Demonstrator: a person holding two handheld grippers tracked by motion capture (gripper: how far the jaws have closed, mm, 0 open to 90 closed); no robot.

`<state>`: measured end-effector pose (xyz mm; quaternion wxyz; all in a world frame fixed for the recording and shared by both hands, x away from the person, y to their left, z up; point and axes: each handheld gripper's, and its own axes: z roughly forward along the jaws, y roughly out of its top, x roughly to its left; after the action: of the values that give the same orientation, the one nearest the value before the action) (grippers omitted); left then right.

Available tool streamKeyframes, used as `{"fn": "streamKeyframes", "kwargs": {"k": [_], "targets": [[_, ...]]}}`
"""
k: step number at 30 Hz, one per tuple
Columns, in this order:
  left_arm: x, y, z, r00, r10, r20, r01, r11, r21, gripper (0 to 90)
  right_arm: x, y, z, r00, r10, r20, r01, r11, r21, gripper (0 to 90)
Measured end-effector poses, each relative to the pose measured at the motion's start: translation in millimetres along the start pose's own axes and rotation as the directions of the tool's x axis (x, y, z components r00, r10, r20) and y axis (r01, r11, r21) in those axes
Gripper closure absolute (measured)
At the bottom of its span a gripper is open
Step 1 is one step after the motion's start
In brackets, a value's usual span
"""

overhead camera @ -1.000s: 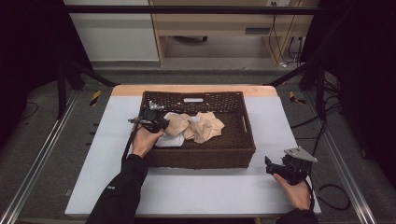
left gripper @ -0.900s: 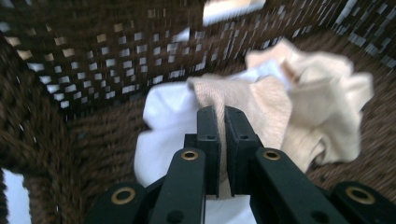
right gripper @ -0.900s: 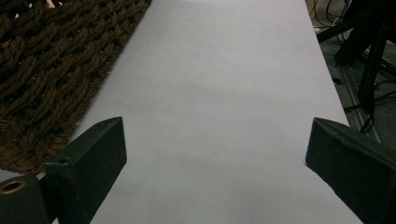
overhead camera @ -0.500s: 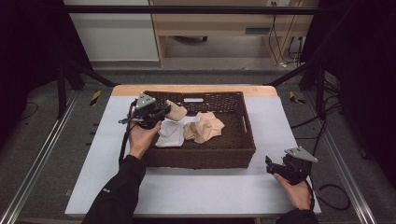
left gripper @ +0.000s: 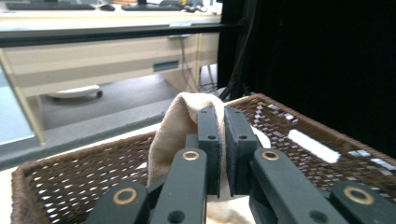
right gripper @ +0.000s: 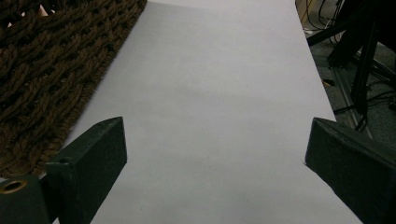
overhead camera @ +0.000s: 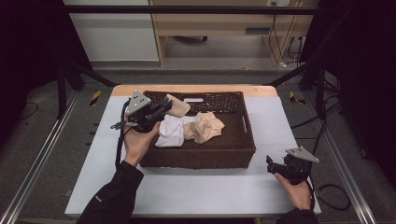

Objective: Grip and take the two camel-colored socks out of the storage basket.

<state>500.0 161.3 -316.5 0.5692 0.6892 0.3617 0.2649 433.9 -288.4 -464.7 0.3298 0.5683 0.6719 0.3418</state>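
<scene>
A brown wicker basket (overhead camera: pixel 243 140) stands in the middle of the table. My left gripper (overhead camera: pixel 163 105) is raised over its left side, shut on a beige cloth (overhead camera: pixel 176 106) that hangs from the jaws. In the left gripper view the same beige cloth (left gripper: pixel 180 126) folds over the closed jaws of the left gripper (left gripper: pixel 222 116), with the basket's far wall (left gripper: pixel 299 126) behind. A white cloth (overhead camera: pixel 170 130) and a crumpled beige cloth (overhead camera: pixel 204 127) lie inside the basket. My right gripper (overhead camera: pixel 272 163) rests open on the table near the basket's front right corner, jaws wide apart around bare table (right gripper: pixel 210 116).
The basket's woven corner (right gripper: pixel 42 60) fills the left of the right gripper view. The white tabletop (overhead camera: pixel 201 186) has free room in front of the basket and on both sides. A wooden cabinet (overhead camera: pixel 219 28) stands behind the table; metal frame rails (overhead camera: pixel 42 154) run along it.
My left gripper has risen and moved back from the basket's middle left, lifting the beige cloth clear of the pile. The right gripper has stayed put.
</scene>
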Motion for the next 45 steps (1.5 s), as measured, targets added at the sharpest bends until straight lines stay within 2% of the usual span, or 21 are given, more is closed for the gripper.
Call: {"fn": "streamKeyframes", "kwargs": {"k": [7,12,19,29,35,37,39,42,45], "targets": [[-16.9,6.0,-21.3,0.9986,0.019,0.05,-0.018,0.9994,-0.03,85.7,-0.1,0.1,-0.8,1.0,0.0,0.001,0.0,1.0,-0.003,5.8],[-32.7,3.5,-40.1,0.9942,0.036,0.101,-0.029,0.9972,-0.069,85.7,-0.6,0.1,-1.6,1.0,0.001,0.003,-0.001,1.0,-0.005,5.8],[-43.7,-3.7,-58.1,0.9905,0.037,0.133,-0.027,0.997,-0.072,85.6,-0.6,-0.1,-1.9,1.0,0.0,0.005,0.0,1.0,-0.006,5.7],[-60.8,-15.5,-88.9,0.9814,0.066,0.18,-0.052,0.995,-0.085,85.7,0.1,-0.3,-2.6,1.0,-0.001,0.007,0.001,1.0,-0.005,5.8],[-69.4,-26.7,-99.6,0.9777,0.073,0.197,-0.062,0.9962,-0.061,85.7,0.0,-0.6,-3.2,1.0,0.002,0.006,-0.002,1.0,-0.006,5.9],[-73.6,-37.9,-103.9,0.9762,0.07,0.205,-0.064,0.9974,-0.034,85.7,0.0,-0.7,-3.2,1.0,0.001,0.007,-0.001,1.0,-0.005,5.9],[-73.8,-39.7,-104.3,0.9757,0.07,0.208,-0.066,0.9974,-0.03,85.7,0.0,-0.8,-3.2,1.0,0.001,0.007,-0.001,1.0,-0.005,5.9],[-75.6,-55.5,-104.2,0.9744,0.058,0.217,-0.063,0.9979,0.016,85.7,-0.1,-0.8,-3.4,1.0,0.002,0.007,-0.001,1.0,-0.005,5.9],[-76.2,-64.1,-102.7,0.9734,0.048,0.224,-0.058,0.9976,0.038,85.7,0.2,-0.8,-3.4,1.0,0.002,0.007,-0.002,1.0,-0.005,5.9]]}}
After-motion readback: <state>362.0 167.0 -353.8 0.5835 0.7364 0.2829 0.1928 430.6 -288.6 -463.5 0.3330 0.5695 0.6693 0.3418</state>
